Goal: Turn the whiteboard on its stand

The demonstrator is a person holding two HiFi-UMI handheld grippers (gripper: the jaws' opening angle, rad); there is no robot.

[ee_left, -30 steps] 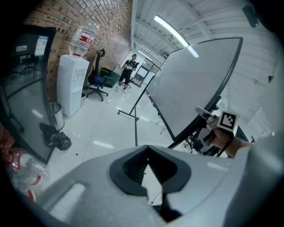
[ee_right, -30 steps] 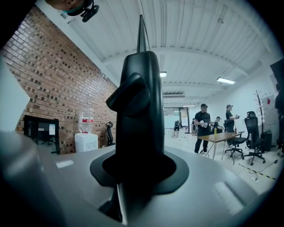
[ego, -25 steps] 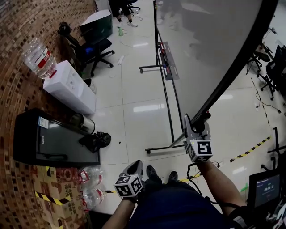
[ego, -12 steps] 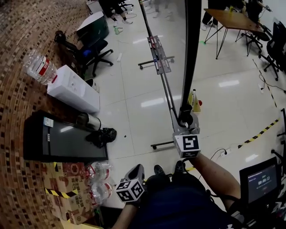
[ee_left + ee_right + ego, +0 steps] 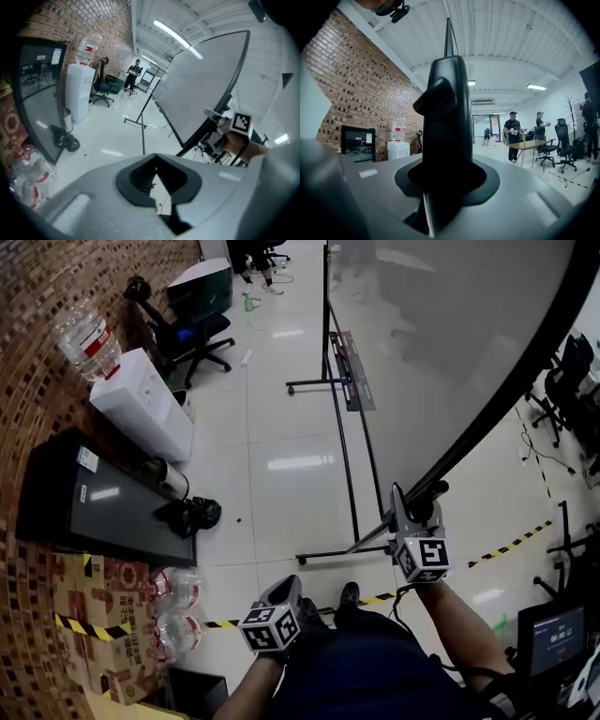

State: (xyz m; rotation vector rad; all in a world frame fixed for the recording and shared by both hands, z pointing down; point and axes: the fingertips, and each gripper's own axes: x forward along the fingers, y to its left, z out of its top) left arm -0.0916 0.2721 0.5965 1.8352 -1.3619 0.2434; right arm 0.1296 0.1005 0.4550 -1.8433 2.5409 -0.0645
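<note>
right tongs (image 5: 412, 507): pinching whiteboard (image 5: 441, 343) frame at near low corner | board runs up-right, away from them | left tongs (image 5: 284, 589): pressed together, empty, well apart | right hand nearer

No print is legible; the screen's (image 5: 551, 638) digits and the cartons' (image 5: 89, 615) markings blur.

dark navy clothing (image 5: 366, 671) and dark shoes (image 5: 349, 594); a thin black cable (image 5: 399, 607) trails by the right forearm. the left tool (image 5: 284, 589) and right tool (image 5: 403, 510) have smooth grey shells, each bearing a white cube with black square markers.
</note>
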